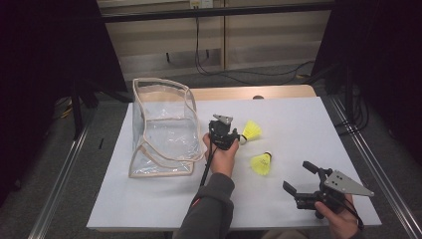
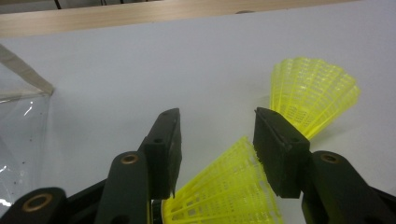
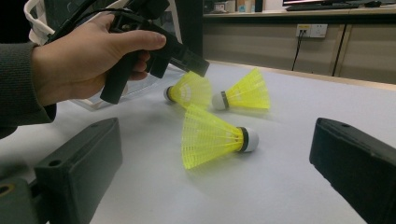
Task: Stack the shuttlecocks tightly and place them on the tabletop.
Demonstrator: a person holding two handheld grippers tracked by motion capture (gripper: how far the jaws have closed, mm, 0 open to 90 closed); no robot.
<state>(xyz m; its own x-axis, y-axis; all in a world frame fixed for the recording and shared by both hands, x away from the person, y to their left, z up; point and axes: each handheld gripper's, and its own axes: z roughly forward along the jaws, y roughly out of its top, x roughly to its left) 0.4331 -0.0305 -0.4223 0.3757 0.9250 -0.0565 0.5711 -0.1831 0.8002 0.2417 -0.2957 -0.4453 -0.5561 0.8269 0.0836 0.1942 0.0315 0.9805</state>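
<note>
The clear bag (image 1: pixel 161 127) stands tall on the left half of the worktop (image 1: pixel 308 129), walling off that side; the left gripper (image 1: pixel 230 139) sits just beside its right wall, leaving only a narrow gap there. Three yellow shuttlecocks lie near mid-worktop: one between the left gripper's parted jaws (image 2: pixel 229 191), one just beyond it (image 1: pixel 251 131), one nearer the person (image 1: pixel 261 163). The right gripper (image 1: pixel 301 177) hovers at the near right corner, jaws wide. The far right stretch is open
</note>
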